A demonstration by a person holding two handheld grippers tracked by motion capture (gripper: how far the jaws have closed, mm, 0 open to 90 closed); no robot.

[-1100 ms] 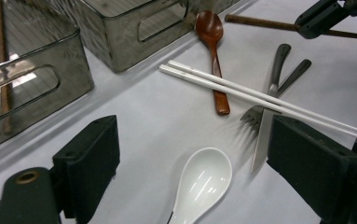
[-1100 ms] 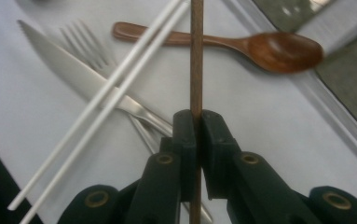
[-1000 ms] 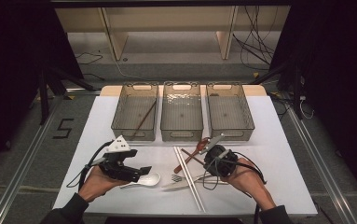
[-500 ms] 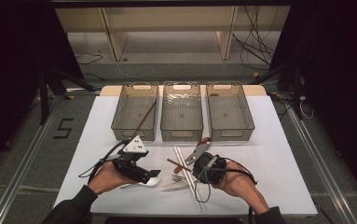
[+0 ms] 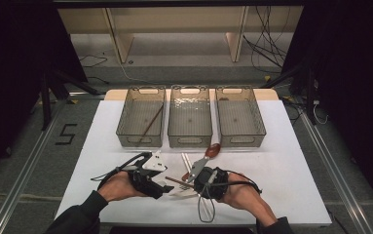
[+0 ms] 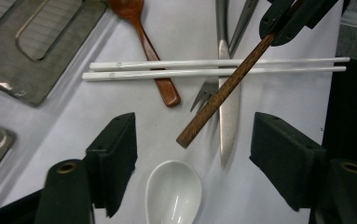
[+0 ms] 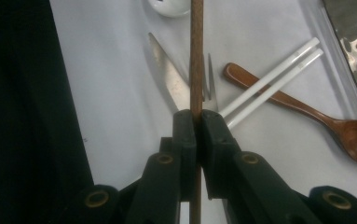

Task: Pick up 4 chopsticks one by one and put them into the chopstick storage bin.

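White table (image 5: 291, 161) under a dark room, cables and shelving behind it; we work from its near edge.

Nearest us, our left hand-held gripper (image 6: 192, 158) hangs low over the table, jaws spread and just now narrowing. Between them, untouched, lie a white ceramic spoon (image 6: 175, 191) and the free tip of a brown wooden chopstick (image 6: 223, 91). In the high view this left hand-held gripper (image 5: 162, 184) sits just left of the cutlery pile.

Our right hand-held gripper (image 7: 197, 122) is pressed together, pinching the brown wooden chopstick (image 7: 196, 56) near one end; the stick runs straight out from the jaws, lifted off the table, toward the white spoon.

Under the chopstick lie a table knife (image 6: 229, 112) and a fork (image 6: 204, 95), side by side. Beyond them a pair of white chopsticks (image 6: 213, 68) lies parallel, crossing the handle of a wooden spoon (image 6: 143, 37).

Farthest out, three clear bins stand in a row: the left bin (image 5: 125, 122) holds one dark stick leaning inside, then the middle bin (image 5: 190, 136) and the right bin (image 5: 257, 122).
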